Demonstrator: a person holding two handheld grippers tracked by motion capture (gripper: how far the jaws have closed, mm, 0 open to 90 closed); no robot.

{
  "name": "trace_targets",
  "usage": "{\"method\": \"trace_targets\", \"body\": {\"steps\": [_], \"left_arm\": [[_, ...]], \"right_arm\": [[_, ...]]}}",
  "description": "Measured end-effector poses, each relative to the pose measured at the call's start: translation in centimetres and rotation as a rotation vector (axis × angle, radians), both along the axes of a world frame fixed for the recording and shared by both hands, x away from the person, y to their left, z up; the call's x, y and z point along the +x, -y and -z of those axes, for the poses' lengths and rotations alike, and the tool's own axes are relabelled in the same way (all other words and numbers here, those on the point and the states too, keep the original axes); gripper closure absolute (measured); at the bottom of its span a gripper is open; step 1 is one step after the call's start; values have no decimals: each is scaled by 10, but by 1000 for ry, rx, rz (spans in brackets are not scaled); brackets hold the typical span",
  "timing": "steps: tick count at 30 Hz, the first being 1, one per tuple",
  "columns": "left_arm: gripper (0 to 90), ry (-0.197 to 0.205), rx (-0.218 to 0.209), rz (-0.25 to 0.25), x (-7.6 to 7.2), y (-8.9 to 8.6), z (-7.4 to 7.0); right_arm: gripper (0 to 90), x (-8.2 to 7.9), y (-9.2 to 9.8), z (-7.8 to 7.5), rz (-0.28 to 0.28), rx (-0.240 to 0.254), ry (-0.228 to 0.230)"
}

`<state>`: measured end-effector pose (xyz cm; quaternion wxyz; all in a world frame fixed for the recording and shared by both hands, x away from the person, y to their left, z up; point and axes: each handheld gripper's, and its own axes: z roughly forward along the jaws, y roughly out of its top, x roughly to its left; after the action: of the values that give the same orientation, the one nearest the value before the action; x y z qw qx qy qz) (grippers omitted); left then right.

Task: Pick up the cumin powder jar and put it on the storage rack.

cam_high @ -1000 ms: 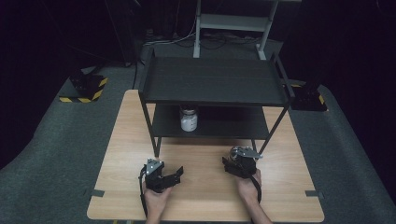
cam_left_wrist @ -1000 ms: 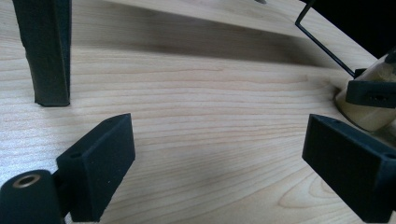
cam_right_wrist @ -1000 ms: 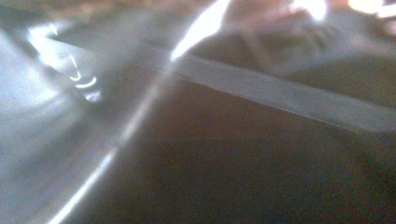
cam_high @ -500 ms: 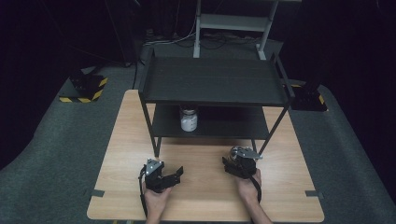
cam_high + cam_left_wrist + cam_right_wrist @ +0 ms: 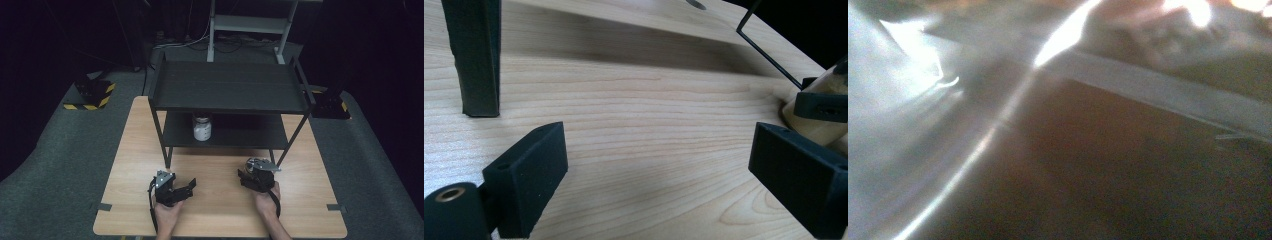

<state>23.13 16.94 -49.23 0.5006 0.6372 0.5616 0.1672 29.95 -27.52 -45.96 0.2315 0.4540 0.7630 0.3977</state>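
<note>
My left gripper (image 5: pixel 186 186) rests on the wooden table (image 5: pixel 220 210) near its front edge, held by a hand. In the left gripper view its jaws (image 5: pixel 659 150) stand wide open over bare wood, with nothing between them. My right gripper (image 5: pixel 250 176) lies to the right of it, in front of the shelf's right front leg, and I read it as shut. The right gripper view is a dark, glary blur. A white jar (image 5: pixel 202 128) stands upright on the lower board of the black two-tier shelf (image 5: pixel 227 87).
The shelf's left front leg (image 5: pixel 476 60) stands just ahead of my left gripper. A black part of the other gripper (image 5: pixel 824 106) shows at the right edge of the left gripper view. Grey carpet (image 5: pixel 60 165) surrounds the table, and a metal stand (image 5: pixel 247 25) rises behind it.
</note>
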Motion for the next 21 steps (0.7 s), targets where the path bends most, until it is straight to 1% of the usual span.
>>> {"method": "trace_targets", "body": {"steps": [13,17,21], "left_arm": [[82,7,-6,-1,-1,-1,1],[82,8,-7,0,-1,-1,1],[81,7,-8,-1,-1,-1,1]], "right_arm": [[310,-4,8,-7,-27,3,2],[310,-3,11,-13,-67,-8,0],[310,-3,14,-19,-83,-6,-7]]}}
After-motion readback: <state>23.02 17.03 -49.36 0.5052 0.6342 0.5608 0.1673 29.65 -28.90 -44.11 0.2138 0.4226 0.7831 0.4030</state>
